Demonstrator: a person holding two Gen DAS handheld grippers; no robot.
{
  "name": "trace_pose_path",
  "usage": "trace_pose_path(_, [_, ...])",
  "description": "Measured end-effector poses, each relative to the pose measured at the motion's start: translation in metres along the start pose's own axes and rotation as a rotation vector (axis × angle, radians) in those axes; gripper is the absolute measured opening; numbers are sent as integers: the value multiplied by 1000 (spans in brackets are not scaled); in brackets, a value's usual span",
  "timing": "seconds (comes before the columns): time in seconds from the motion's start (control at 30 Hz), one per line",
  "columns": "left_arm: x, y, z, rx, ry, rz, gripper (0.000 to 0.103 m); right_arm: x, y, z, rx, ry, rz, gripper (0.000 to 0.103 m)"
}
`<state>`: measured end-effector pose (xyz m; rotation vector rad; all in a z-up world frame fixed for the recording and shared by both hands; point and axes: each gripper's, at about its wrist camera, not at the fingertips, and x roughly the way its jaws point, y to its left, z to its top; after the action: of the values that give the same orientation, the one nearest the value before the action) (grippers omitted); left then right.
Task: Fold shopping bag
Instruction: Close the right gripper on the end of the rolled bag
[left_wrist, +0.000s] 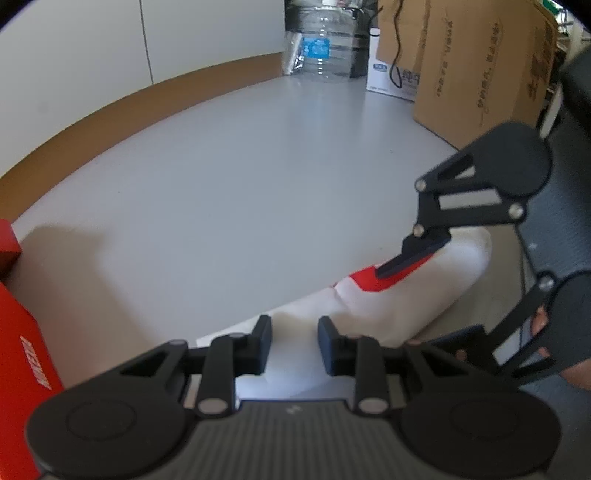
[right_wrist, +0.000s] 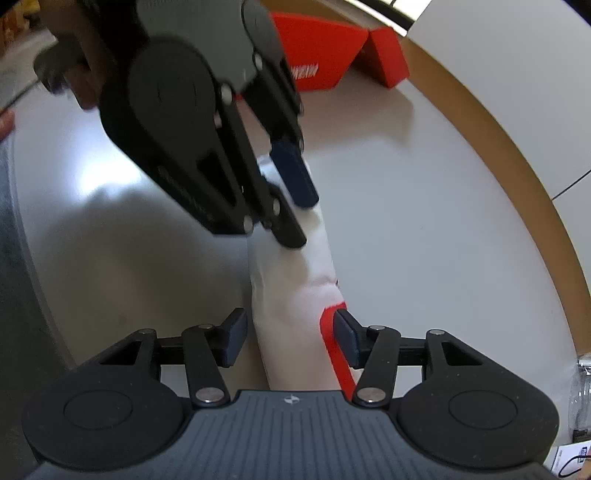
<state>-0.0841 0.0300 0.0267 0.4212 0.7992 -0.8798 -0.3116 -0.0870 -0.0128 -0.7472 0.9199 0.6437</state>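
The shopping bag (left_wrist: 391, 299) is white with a red band and lies folded into a narrow strip near the table's front edge. In the right wrist view the bag (right_wrist: 291, 302) runs lengthwise between both grippers. My left gripper (left_wrist: 293, 345) is open, its jaws either side of one end of the strip. It also shows in the right wrist view (right_wrist: 299, 218), low over the far end of the bag. My right gripper (right_wrist: 288, 341) is open and straddles the near end with the red band. It also shows in the left wrist view (left_wrist: 424, 280), only its upper finger showing.
A grey table (left_wrist: 240, 177) with a brown rim. A red box (right_wrist: 321, 55) stands at one end. A large water bottle (left_wrist: 325, 48) and cardboard boxes (left_wrist: 472, 62) stand at the far side.
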Motion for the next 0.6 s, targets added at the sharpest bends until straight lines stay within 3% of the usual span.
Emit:
trace_pose_path(0.17, [-7,-3,-1,-29,-41,-1,22,5,-5,-2,0,5,-17,45])
trace_pose_path(0.33, [-20,-1,-1,-141,-89,98,22,10,-6,-6,-30,19,-29,33])
trace_pose_path(0.4, [-19,-4,-3,-173,-80,109,25,10,-5,-9,-51,22,-36,31])
trace_pose_path(0.47, [-17,-8,-5,-180,-64,131,35,10,-3,-12,-68,25,-40,30])
trace_pose_path(0.6, [-11,-19,-5,-213,-29,165,40,10,2,-20,-122,29,-47,28])
